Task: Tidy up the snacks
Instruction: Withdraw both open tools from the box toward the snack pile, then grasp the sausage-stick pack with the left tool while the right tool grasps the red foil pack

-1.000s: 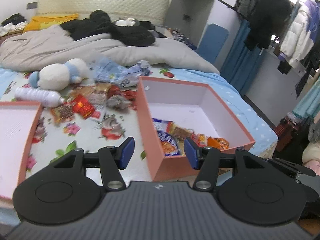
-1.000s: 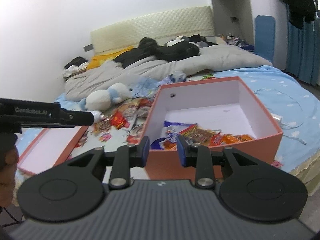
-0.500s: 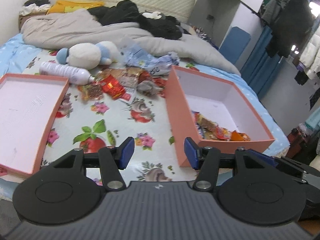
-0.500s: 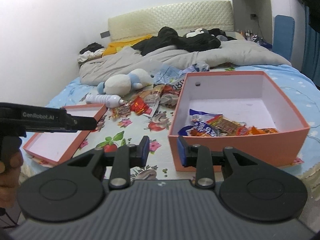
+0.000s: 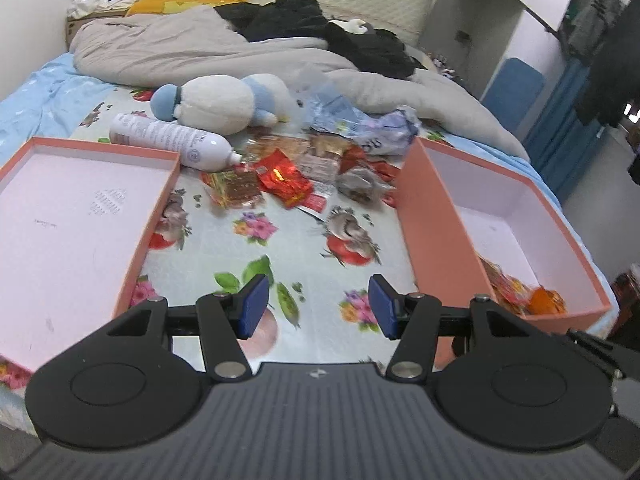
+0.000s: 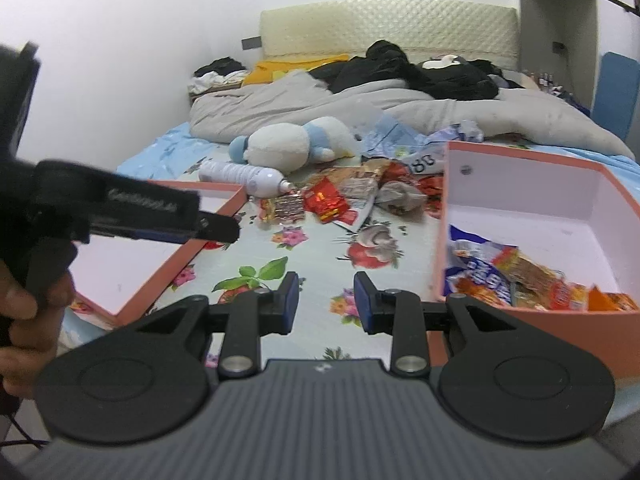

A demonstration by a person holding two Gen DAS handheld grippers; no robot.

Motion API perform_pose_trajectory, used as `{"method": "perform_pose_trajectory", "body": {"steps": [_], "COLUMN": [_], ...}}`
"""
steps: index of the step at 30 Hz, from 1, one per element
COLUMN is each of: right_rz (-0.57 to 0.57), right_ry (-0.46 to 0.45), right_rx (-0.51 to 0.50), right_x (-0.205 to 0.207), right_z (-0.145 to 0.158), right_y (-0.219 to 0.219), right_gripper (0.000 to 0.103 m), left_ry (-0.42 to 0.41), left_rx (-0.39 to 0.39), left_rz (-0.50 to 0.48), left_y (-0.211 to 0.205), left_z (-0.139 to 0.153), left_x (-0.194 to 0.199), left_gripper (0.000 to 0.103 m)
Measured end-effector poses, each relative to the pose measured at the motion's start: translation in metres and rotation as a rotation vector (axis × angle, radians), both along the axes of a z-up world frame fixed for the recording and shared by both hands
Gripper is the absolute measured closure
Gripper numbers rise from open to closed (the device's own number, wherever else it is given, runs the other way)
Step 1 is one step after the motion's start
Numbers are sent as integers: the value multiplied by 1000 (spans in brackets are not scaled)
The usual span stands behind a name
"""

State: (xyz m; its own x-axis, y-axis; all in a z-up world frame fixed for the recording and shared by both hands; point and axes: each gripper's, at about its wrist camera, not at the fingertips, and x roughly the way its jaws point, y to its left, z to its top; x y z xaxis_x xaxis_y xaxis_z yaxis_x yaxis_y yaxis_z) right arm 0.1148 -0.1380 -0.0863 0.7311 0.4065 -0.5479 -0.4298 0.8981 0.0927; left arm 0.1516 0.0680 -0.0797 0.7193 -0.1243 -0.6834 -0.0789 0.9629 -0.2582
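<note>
A salmon-pink box (image 5: 432, 216) stands on the bed at the right, with several snack packets (image 5: 520, 292) in its near corner. Loose snack packets (image 5: 280, 176) lie in a pile farther up the flowered sheet. My left gripper (image 5: 318, 304) hovers open over the bare sheet between the box and its lid (image 5: 152, 216), with nothing between its blue pads. In the right wrist view the box (image 6: 444, 216) holds packets (image 6: 520, 276), and the pile (image 6: 328, 200) lies ahead. My right gripper (image 6: 326, 300) is open with a narrower gap and holds nothing. The left gripper's fingers (image 6: 216, 227) reach in from the left.
A white-and-blue plush toy (image 5: 224, 104) and a white bottle (image 5: 172, 140) lie behind the pile. A crumpled blue plastic bag (image 5: 352, 120), a grey duvet (image 5: 200, 48) and dark clothes (image 5: 320, 24) fill the far bed. A person's hand (image 6: 24, 312) holds the left gripper.
Both views have swung left, from the box toward the middle of the bed, and dipped lower. The lid has come into full view. Neither gripper's gap has changed.
</note>
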Motion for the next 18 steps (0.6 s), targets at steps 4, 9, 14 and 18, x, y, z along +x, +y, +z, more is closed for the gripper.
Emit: {"method": "perform_pose_trajectory", "body": {"steps": [4, 9, 14, 18], "right_rz": [-6, -21, -44, -50], "right_ry": [-4, -6, 4, 5], "right_rx": [-18, -54, -56, -62], "right_x": [24, 63, 101, 127], "right_z": [-9, -24, -44, -59], "right_y": [12, 27, 43, 58], "right_gripper": [69, 69, 69, 52], "left_ry": [-1, -2, 17, 55], "left_rx": [13, 10, 38, 45], "left_rz": [19, 33, 41, 55], "left_y": [8, 18, 31, 49], "left_z": [-9, -23, -44, -62], "left_x": [27, 66, 110, 145], "left_gripper": [42, 37, 33, 31]}}
